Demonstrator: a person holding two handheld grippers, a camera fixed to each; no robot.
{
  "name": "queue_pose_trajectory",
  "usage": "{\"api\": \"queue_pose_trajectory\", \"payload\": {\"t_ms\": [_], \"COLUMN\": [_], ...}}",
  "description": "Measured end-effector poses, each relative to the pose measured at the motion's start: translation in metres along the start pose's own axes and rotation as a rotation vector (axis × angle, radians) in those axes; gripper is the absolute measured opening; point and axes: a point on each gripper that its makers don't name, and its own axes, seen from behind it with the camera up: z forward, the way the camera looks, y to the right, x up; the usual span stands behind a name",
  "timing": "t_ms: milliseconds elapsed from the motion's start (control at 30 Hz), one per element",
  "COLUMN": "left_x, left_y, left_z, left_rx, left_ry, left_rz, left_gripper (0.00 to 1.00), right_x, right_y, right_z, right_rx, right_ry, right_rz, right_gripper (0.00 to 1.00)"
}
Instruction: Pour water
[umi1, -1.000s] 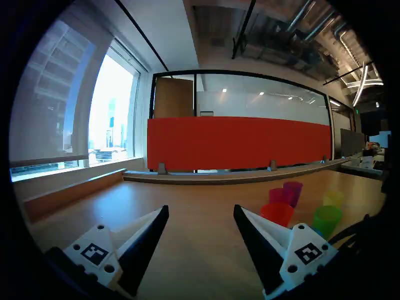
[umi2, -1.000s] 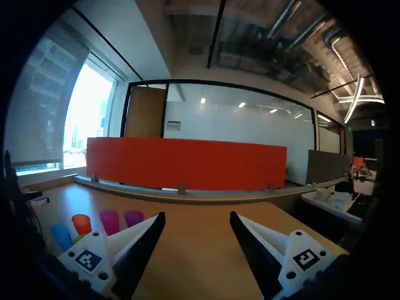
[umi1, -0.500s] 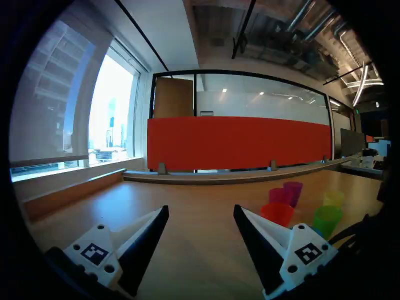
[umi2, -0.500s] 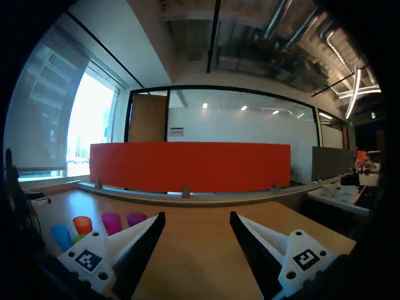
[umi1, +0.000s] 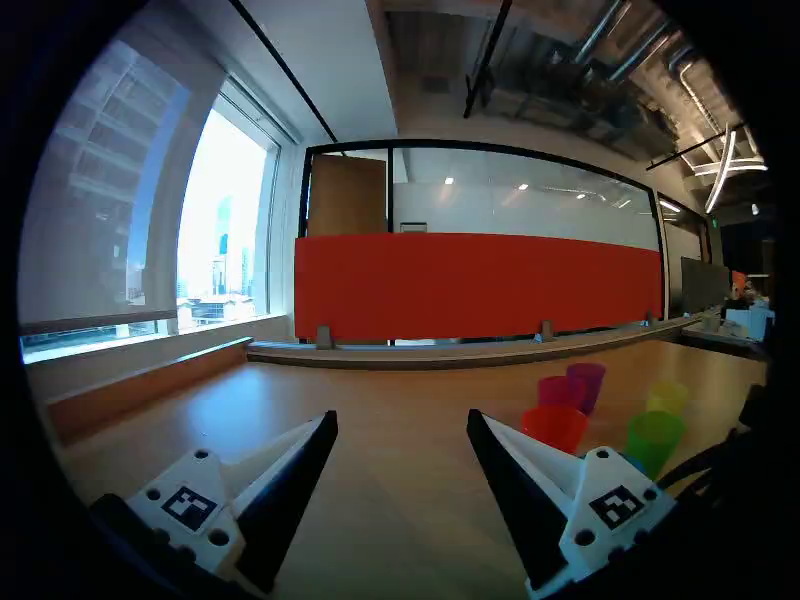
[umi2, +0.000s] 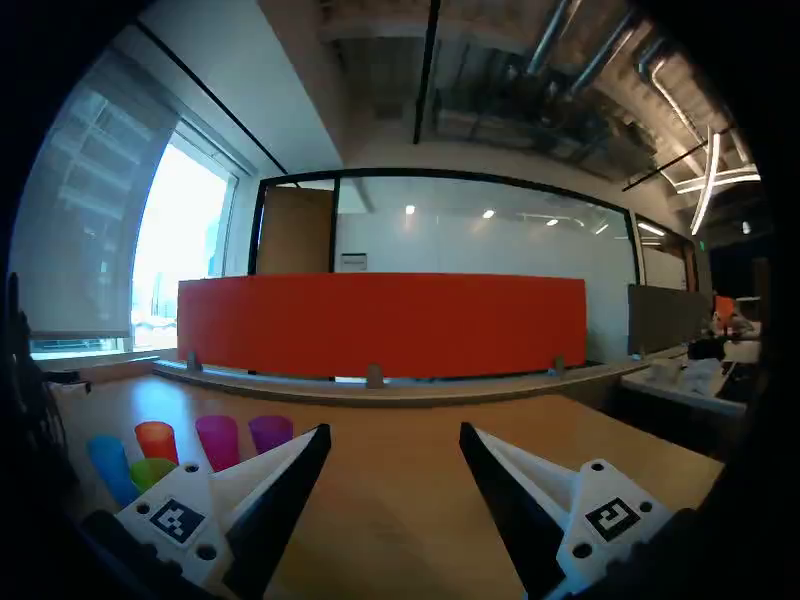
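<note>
We see the left gripper held low over a wooden counter; its two fingers are spread wide, with bare wood between them and nothing in their grasp. The cups stand on the counter to the right of it, apart from the fingers; an orange-red cup is nearest, partly hidden behind the right-hand finger; a pink cup and a purple cup stand close together just behind it; a green cup stands farther right, with a yellow cup behind it and a sliver of a blue cup low beside it. We cannot tell whether any cup holds water. A long red partition runs along the far edge of the counter; a bright window takes up the wall to the left.

In the right gripper view the right gripper likewise sits low over the counter; its fingers are wide apart and hold nothing. Here the cluster lies to the left of it; the purple cup and the pink cup stand side by side, the purple one just beside the tip of the left-hand finger in the picture; next comes the orange-red cup, with the green cup in front of it and the blue cup at the far left. All the cups we can make out stand upright on the wood, and the fingers of both grippers are apart from them; the red partition closes the far side.
</note>
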Motion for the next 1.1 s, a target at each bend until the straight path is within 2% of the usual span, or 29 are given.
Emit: {"api": "queue_pose_trajectory", "payload": {"t_ms": [200, 600, 1100], "left_x": [0.000, 0.000, 0.000], "left_y": [0.000, 0.000, 0.000], "left_z": [0.000, 0.000, 0.000], "left_rx": [0.000, 0.000, 0.000], "left_ry": [0.000, 0.000, 0.000], "left_rz": [0.000, 0.000, 0.000], "left_gripper": [0.96, 0.96, 0.96], "right_x": [-0.004, -0.022, -0.037], "right_y": [0.000, 0.023, 0.028], "right_z": [0.008, 0.008, 0.009], "right_rx": [0.001, -0.015, -0.012], "right_ry": [0.007, -0.017, -0.034], "right_rz": [-0.010, -0.005, 0.008], "right_gripper": [1.00, 1.00, 1.00]}}
